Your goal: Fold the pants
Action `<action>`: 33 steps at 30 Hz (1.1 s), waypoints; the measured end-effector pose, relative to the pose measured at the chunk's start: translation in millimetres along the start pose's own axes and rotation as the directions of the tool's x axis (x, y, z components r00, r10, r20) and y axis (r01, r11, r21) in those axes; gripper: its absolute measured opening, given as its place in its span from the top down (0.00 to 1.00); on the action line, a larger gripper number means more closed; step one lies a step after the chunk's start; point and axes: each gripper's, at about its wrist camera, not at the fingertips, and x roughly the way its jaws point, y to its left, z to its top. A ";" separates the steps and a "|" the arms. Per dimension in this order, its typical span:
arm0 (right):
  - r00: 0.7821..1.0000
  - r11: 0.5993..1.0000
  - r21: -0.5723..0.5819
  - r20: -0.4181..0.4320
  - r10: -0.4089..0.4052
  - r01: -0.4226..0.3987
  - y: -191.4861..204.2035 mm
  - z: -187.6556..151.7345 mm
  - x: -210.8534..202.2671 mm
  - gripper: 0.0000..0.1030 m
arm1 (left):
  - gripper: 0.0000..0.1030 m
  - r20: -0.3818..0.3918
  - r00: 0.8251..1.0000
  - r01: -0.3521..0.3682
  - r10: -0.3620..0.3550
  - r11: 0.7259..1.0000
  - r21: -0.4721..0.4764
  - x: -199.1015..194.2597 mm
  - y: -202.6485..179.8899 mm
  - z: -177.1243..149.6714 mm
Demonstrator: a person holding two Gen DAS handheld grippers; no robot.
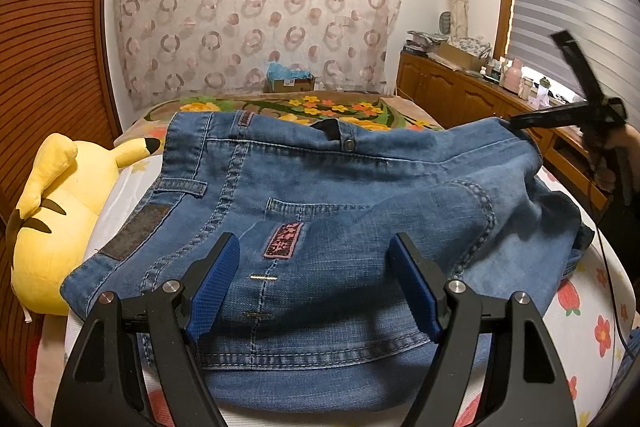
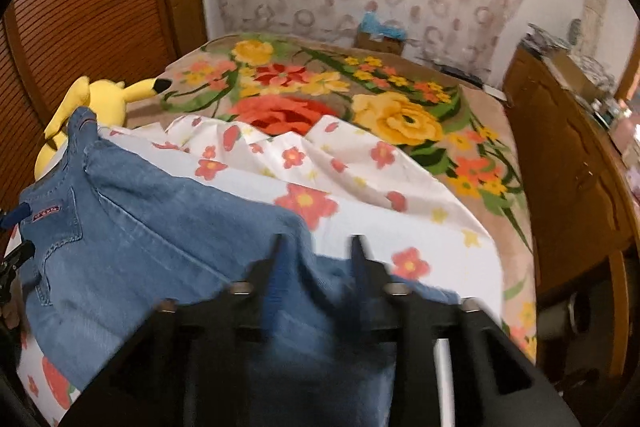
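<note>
Blue denim pants (image 1: 320,179) lie folded on the bed, waistband at the far side and a pink label on the back pocket. My left gripper (image 1: 315,239) hovers over their near part, jaws wide open, blue pads (image 1: 214,287) clear of the cloth. In the left wrist view my right gripper (image 1: 535,79) is at the pants' far right corner, blurred, its fingers spread in a V with the lower one at the denim edge. In the right wrist view the right gripper (image 2: 318,239) stands open over the denim (image 2: 160,235), a fold of cloth lying loosely between its fingers.
A yellow plush toy (image 1: 56,211) lies left of the pants. The bed has a white flowered sheet (image 2: 400,211) and a large floral blanket (image 2: 360,99) beyond. A wooden cabinet (image 1: 460,95) with clutter runs along the right. A slatted wooden wall (image 1: 48,47) is on the left.
</note>
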 end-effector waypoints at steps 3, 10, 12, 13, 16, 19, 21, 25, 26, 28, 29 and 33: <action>0.999 0.999 0.052 0.031 0.016 -0.018 -5.9 -11.0 -25.9 0.62 | 0.24 0.000 1.000 0.001 -0.001 1.000 -0.001 0.9 -0.3 1.5; 0.996 0.991 0.101 0.047 0.080 -0.085 -4.4 -73.5 -69.9 0.62 | 0.24 -0.004 1.000 -0.002 0.002 1.000 0.002 1.8 -0.4 2.3; 0.996 0.990 0.109 0.030 0.081 -0.084 -3.1 -93.4 -76.2 0.62 | 0.24 -0.004 1.000 -0.002 0.002 1.000 0.001 1.6 -0.4 2.3; 0.997 0.991 0.114 0.024 0.073 -0.075 -3.5 -102.1 -80.7 0.62 | 0.24 -0.003 1.000 -0.001 0.001 1.000 0.000 1.7 -0.6 2.6; 0.999 0.990 0.133 0.006 0.046 -0.047 0.8 -121.7 -82.8 0.62 | 0.24 -0.002 1.000 -0.003 0.003 1.000 -0.006 1.1 2.2 2.4; 0.998 0.985 0.164 -0.008 0.063 -0.061 1.4 -134.2 -83.5 0.62 | 0.24 -0.004 1.000 -0.003 0.003 1.000 -0.011 0.1 5.7 1.9; 0.999 0.983 0.181 -0.016 0.044 -0.041 -0.5 -139.5 -81.2 0.62 | 0.24 -0.006 1.000 0.000 0.000 1.000 -0.023 -1.6 9.1 1.4; 0.999 0.978 0.207 -0.027 0.022 -0.016 -4.1 -145.2 -81.7 0.62 | 0.24 -0.001 1.000 0.003 -0.003 0.999 -0.055 -8.1 17.3 3.6; 1.000 0.978 0.211 -0.028 0.014 -0.007 -5.1 -145.9 -82.0 0.62 | 0.24 0.001 1.000 -0.001 0.001 0.998 -0.061 -11.2 19.5 3.8; 1.000 0.978 0.208 -0.028 -0.005 0.011 -3.8 -146.2 -84.5 0.62 | 0.24 0.013 1.000 -0.016 0.017 0.997 -0.074 -19.3 26.3 3.9; 1.000 0.978 0.210 -0.027 -0.005 0.011 -6.8 -147.1 -80.4 0.62 | 0.24 0.020 0.999 -0.025 0.027 0.997 -0.075 -23.4 27.6 5.7; 0.999 0.975 0.220 -0.036 -0.024 0.031 -11.7 -147.3 -71.9 0.62 | 0.21 0.001 0.998 -0.063 0.063 0.997 -0.048 -35.1 35.5 4.7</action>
